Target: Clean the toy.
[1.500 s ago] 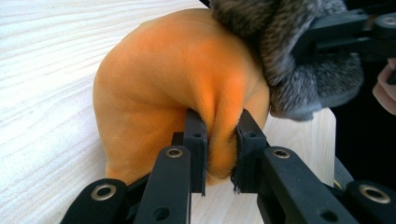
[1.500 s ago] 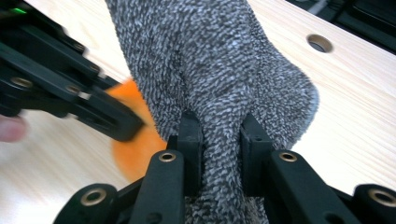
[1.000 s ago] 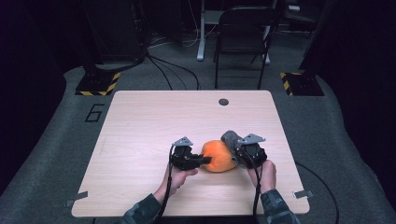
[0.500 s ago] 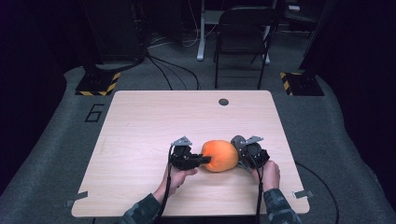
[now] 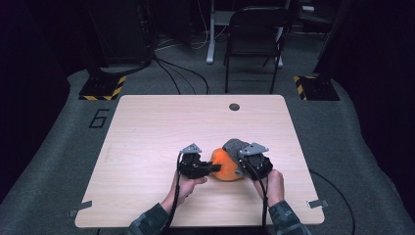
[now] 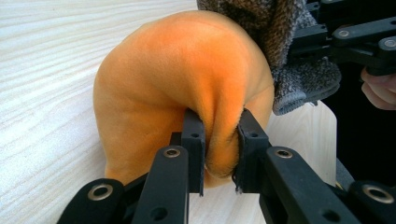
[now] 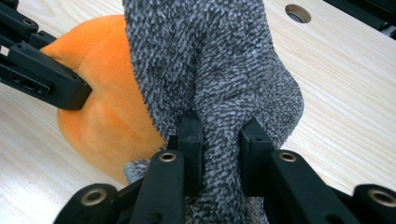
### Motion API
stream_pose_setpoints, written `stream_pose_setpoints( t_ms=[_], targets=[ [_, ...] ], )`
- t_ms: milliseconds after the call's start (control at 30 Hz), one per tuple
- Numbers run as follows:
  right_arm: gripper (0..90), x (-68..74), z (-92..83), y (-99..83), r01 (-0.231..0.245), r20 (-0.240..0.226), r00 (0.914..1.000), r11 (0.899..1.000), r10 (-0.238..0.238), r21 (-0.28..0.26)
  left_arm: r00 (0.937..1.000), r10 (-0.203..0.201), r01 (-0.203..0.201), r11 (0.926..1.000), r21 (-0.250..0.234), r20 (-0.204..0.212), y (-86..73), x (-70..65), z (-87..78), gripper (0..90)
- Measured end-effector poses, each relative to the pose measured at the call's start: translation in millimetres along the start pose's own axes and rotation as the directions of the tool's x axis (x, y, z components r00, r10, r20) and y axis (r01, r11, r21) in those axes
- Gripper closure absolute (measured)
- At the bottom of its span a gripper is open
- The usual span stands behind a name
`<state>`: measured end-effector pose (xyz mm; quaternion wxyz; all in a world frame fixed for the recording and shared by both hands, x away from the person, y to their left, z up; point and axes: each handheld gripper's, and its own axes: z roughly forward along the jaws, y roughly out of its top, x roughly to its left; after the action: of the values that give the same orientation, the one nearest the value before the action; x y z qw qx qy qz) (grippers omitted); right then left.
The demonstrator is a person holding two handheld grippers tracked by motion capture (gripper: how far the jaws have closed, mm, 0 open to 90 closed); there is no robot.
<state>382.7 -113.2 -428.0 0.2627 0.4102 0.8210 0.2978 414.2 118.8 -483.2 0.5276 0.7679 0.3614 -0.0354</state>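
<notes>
Tools grip orange plush (image 6: 187, 88) and grey cloth (image 7: 210, 70) near table's (image 5: 147, 127) front edge.

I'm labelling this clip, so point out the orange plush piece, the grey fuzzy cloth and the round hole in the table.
orange plush piece (image 6: 177, 79), left gripper view, its bulging front.
grey fuzzy cloth (image 7: 210, 70), right gripper view, middle of the fold above the jaws.
round hole (image 5: 234, 106), high view, centre of the hole near the table's far edge.

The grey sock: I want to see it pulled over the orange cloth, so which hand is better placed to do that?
Probably the right. The right gripper is shut on the grey sock, which lies against the orange cloth. The left gripper pinches a fold of that cloth, so it seems better suited to steadying it.
</notes>
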Motion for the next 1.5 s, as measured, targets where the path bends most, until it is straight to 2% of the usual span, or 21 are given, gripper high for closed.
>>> stream_pose_setpoints(
  t_ms=[167,333,433,467,500,600,667,733,767,800,867,900,967,1000,1067,1167,1233,1300,1333,1400,1500],
  targets=[
    [75.2,0.1,1.0,-1.0,0.01,0.003,0.9999,1.0,-0.01,-0.012,0.9992,0.036,-0.035,0.9994,0.002,-0.018,0.5,-2.6,0.4,70.8],
    [75.1,-3.8,2.1,0.4,0.014,-0.01,0.9998,1.0,-0.014,0.0,0.9984,0.055,-0.055,0.9984,-0.012,-0.012,1.7,0.5,-1.7,54.6],
    [75.2,-7.7,4.7,2.1,-0.006,-0.008,0.9999,1.0,0.006,0.0,0.9972,0.074,-0.074,0.997,-0.02,-0.013,2.0,2.9,-3.5,42.9],
    [75.2,-9.2,5.5,2.2,-0.011,-0.016,0.9998,1.0,0.011,-0.001,0.9945,0.098,-0.099,0.9949,-0.021,-0.038,2.4,3.6,-4.9,38.3],
    [75.2,-9.7,5.7,2.4,-0.021,-0.017,0.9996,1.0,0.021,0.0,0.9945,0.098,-0.099,0.9949,-0.021,-0.038,2.4,3.6,-4.9,36.3],
    [75.2,-10.5,6.6,3.1,-0.02,-0.013,0.9997,1.0,0.02,-0.002,0.9853,0.164,-0.165,0.9861,-0.02,-0.049,4.2,3.1,-8.2,29.5],
    [75.2,-10.9,6.8,3.5,-0.026,-0.02,0.9995,1.0,0.026,0.004,0.9825,0.179,-0.18,0.9835,-0.016,-0.051,4.4,2.4,-8.6,25.2],
    [75.2,-12.7,7.9,3.5,-0.018,-0.018,0.9997,1.0,0.018,-0.001,0.9631,0.261,-0.261,0.9652,0.009,-0.064,4.0,0.0,-8.7,21.5],
    [75.2,-12.7,7.9,3.5,-0.018,-0.018,0.9997,1.0,0.018,-0.001,0.9631,0.261,-0.261,0.9652,0.009,-0.064,4.0,0.0,-8.7,17.6],
    [75.2,-13.7,8.2,3.4,-0.026,-0.02,0.9995,1.0,0.026,0.003,0.9493,0.304,-0.303,0.9528,0.017,-0.081,2.4,-2.4,-7.5,15.6],
    [75.2,-14.3,8.7,3.1,-0.03,-0.02,0.9993,1.0,0.03,0.003,0.9336,0.346,-0.344,0.9383,0.032,-0.095,1.0,-3.2,-5.8,14.8],
    [75.2,-14.6,8.7,3.1,-0.033,-0.021,0.9992,0.999,0.033,0.006,0.9215,0.374,-0.37,0.9276,0.051,-0.106,-0.2,-3.1,-4.4,14.4],
    [75.2,-15.1,9.3,3.0,-0.034,-0.017,0.9993,0.999,0.034,0.004,0.9147,0.389,-0.382,0.921,0.075,-0.11,-2.2,-1.1,-1.7,12.4],
    [75.2,-15.3,9.5,3.0,-0.035,-0.018,0.9992,0.999,0.035,0.003,0.9043,0.401,-0.391,0.9157,0.092,-0.146,-3.9,0.9,0.6,12.2],
    [75.2,-15.9,9.9,2.9,-0.037,-0.019,0.9991,0.999,0.037,0.009,0.9051,0.394,-0.383,0.9184,0.1,-0.159,-6.9,5.5,4.0,15.2],
    [75.2,-16.2,10.8,3.1,-0.04,-0.018,0.999,0.999,0.04,0.009,0.892,0.415,-0.393,0.9075,0.147,-0.178,-12.2,10.8,11.5,15.1],
    [75.2,-16.2,11.2,3.0,-0.041,-0.015,0.9991,0.999,0.041,0.006,0.8913,0.417,-0.393,0.9063,0.156,-0.178,-14.2,11.8,14.5,15.3],
    [75.2,-16.2,11.3,3.1,-0.041,-0.015,0.999,0.999,0.042,0.007,0.8861,0.427,-0.403,0.9019,0.155,-0.18,-15.7,11.5,16.4,15.6],
    [75.2,-16.0,11.3,3.1,-0.041,-0.015,0.9991,0.999,0.041,0.007,0.8822,0.436,-0.413,0.8975,0.156,-0.177,-16.3,11.3,17.3,16.1],
    [75.2,-16.0,11.2,3.2,-0.038,-0.016,0.9991,0.999,0.038,0.009,0.8652,0.466,-0.44,0.8822,0.169,-0.184,-18.2,9.7,19.7,16.8],
    [75.2,-15.4,11.5,3.1,-0.042,-0.012,0.9991,0.999,0.042,0.006,0.8486,0.487,-0.456,0.8715,0.18,-0.207,-22.3,7.3,25.5,24.5]
  ],
)
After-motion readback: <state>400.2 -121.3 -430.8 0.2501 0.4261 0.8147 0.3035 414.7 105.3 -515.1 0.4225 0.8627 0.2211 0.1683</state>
